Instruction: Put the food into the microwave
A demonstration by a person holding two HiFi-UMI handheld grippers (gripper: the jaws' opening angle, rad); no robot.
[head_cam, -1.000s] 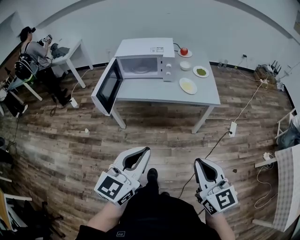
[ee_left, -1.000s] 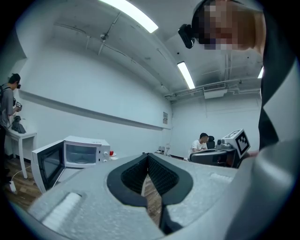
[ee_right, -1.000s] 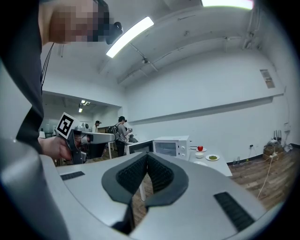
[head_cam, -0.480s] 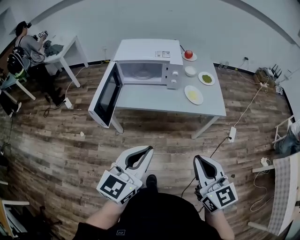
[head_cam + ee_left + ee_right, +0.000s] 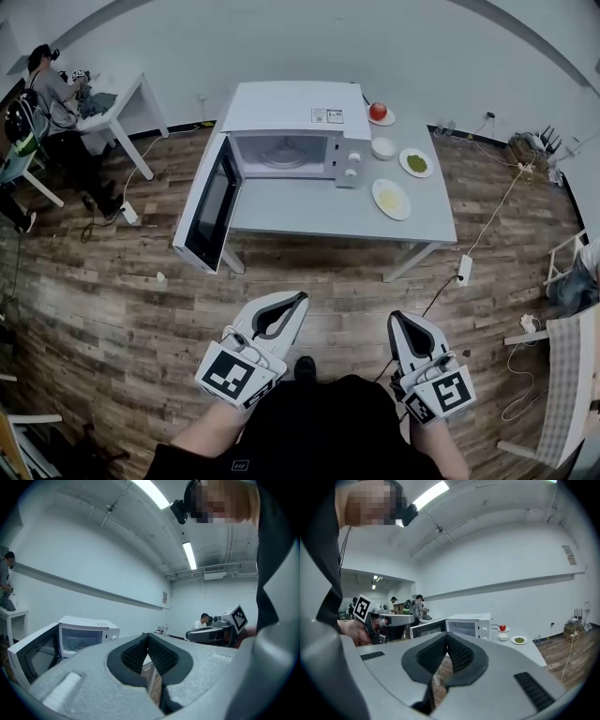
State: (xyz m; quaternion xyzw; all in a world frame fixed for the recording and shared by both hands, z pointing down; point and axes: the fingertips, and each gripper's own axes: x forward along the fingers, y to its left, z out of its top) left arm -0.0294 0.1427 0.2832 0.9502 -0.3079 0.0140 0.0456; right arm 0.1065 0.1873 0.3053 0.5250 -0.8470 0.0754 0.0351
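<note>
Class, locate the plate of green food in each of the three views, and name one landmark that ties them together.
Head view: plate of green food on the table, upper right, right of the microwave.
Left gripper view: not in it.
Right gripper view: right of centre, right of the white bowl.
Shared landmark: the open microwave, in all three.

I'm holding the left gripper (image 5: 296, 300) and the right gripper (image 5: 397, 322) low and close in front of my torso. They sit side by side and apart from each other, both pointing forward, with their marker cubes (image 5: 228, 375) nearest my body. Each gripper's jaws are closed pad against pad with nothing between them, and my forearms (image 5: 208, 433) reach out from below, the left gripper angled a little inward.
</note>
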